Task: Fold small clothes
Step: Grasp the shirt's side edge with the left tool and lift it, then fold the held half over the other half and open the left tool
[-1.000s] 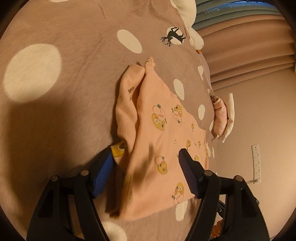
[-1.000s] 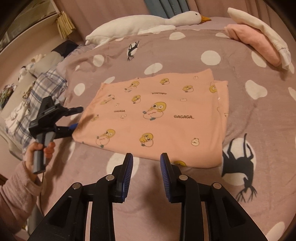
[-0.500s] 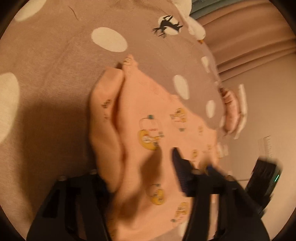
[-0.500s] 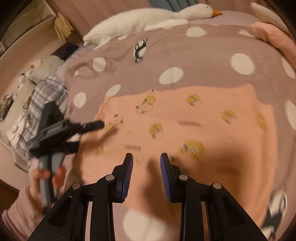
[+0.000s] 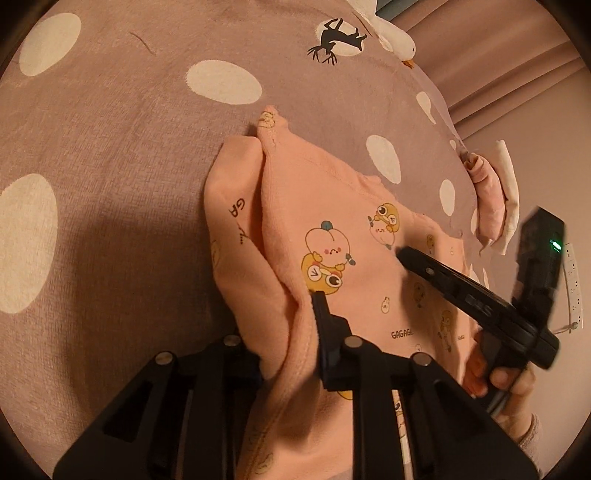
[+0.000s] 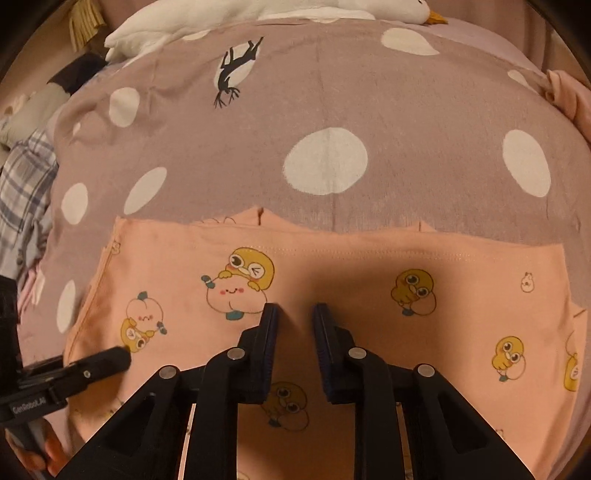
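Note:
A peach garment [image 5: 351, 206] printed with cartoon ducks lies flat on the mauve dotted bedspread [image 5: 129, 110]. My left gripper [image 5: 280, 314] is at its left edge, jaws closing, with a raised fold of the cloth pinched between them; the left finger is hidden under the fabric. In the right wrist view the garment [image 6: 369, 266] fills the lower half. My right gripper [image 6: 295, 310] points down onto its middle, jaws closing with a narrow gap over the cloth. The left gripper [image 6: 122, 356] shows at the lower left there, and the right gripper [image 5: 402, 253] in the left wrist view.
A white goose plush [image 6: 258, 9] lies along the far side of the bedspread [image 6: 332, 92]. Folded pink and white clothes [image 5: 491, 195] sit near the bed's edge. A plaid cloth [image 6: 22, 184] is heaped at the left. A wall power strip [image 5: 574, 280] is beyond.
My left gripper went from wide open to closed around a fold at the garment's edge. My right gripper moved forward from the near edge to over the garment's middle, its gap narrowing.

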`<state>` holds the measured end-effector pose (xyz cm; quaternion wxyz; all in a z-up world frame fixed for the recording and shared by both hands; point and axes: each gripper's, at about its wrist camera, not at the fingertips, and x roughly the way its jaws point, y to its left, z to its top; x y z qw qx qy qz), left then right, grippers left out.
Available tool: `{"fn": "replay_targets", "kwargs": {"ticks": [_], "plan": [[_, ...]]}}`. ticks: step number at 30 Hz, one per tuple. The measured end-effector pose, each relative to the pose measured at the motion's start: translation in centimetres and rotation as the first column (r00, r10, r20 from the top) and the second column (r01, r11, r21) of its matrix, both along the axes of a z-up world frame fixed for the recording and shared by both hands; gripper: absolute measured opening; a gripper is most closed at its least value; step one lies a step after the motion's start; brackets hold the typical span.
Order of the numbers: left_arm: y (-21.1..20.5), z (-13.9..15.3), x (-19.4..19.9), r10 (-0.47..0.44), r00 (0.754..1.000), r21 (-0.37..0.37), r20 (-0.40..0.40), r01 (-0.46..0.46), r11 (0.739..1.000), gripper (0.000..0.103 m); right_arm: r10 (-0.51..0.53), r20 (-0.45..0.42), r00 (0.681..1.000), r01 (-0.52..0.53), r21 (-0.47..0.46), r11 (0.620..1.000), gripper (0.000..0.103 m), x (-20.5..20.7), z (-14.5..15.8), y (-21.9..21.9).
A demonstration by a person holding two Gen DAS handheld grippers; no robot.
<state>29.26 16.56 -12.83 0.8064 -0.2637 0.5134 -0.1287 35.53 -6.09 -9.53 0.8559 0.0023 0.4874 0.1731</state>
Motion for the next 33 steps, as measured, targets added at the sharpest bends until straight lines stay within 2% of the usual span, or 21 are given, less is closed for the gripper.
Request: {"fn": "replay_targets", "kwargs": {"ticks": [6,10,12,15,17,19,23,26,27,29,31,33], "plan": [[0.0,0.1,0.2,0.008,1.0,0.001,-0.013,-0.008,1.0,0.02,0.09,0.034,0.995,-0.092,0.039,0.995,0.022,-5.7,1.8,-1.2],[-0.3,0.6,0.4,0.012,1.0,0.024,-0.026,-0.011,1.0,0.019,0.155,0.012,0.988,-0.155,-0.01,0.988,0.022,-10.6,0.3,-1.5],[-0.5,0.9,0.3,0.013,0.999,0.038,-0.031,-0.011,0.999,0.018,0.179,0.008,0.984,-0.178,-0.057,0.982,0.022,-11.7,-1.0,-1.2],[-0.8,2.0,0.1,0.016,1.0,0.046,-0.02,-0.015,0.999,0.016,0.205,0.024,0.978,-0.202,-0.103,0.974,0.022,-12.7,-1.0,-0.9],[-1.3,3.1,-0.1,0.004,1.0,0.035,0.003,-0.005,0.999,0.014,0.204,-0.008,0.979,-0.204,-0.04,0.978,0.022,-12.6,-0.4,-1.8],[-2.3,4.8,-0.3,-0.023,0.999,0.044,0.042,0.021,0.999,0.014,0.185,-0.012,0.983,-0.183,0.073,0.98,0.022,-12.3,0.4,-3.5],[-5.9,7.5,-0.2,-0.101,0.991,0.085,0.085,0.094,0.992,0.014,0.06,0.007,0.998,-0.06,0.256,0.965,0.022,-11.0,1.4,-7.1],[-9.2,8.4,0.0,-0.163,0.982,0.123,0.094,0.151,0.981,0.014,-0.035,-0.062,0.997,0.059,0.441,0.896,0.023,-9.0,0.7,-10.4],[-10.7,8.6,0.0,-0.19,0.977,0.135,0.094,0.177,0.975,0.014,-0.046,-0.08,0.996,0.079,0.476,0.876,0.023,-8.7,0.4,-11.0],[-13.7,8.8,0.2,-0.248,0.965,0.169,0.085,0.231,0.958,0.014,-0.087,-0.125,0.988,0.143,0.569,0.81,0.028,-7.7,-0.3,-12.9],[-16.3,8.4,0.4,-0.305,0.95,0.204,0.063,0.287,0.936,0.016,-0.128,-0.148,0.981,0.192,0.605,0.772,0.03,-7.5,-0.7,-14.1],[-18.7,7.6,0.6,-0.363,0.932,0.192,0.021,0.352,0.916,0.028,-0.16,-0.163,0.974,0.227,0.629,0.744,0.03,-7.4,-0.9,-15.3]]}}
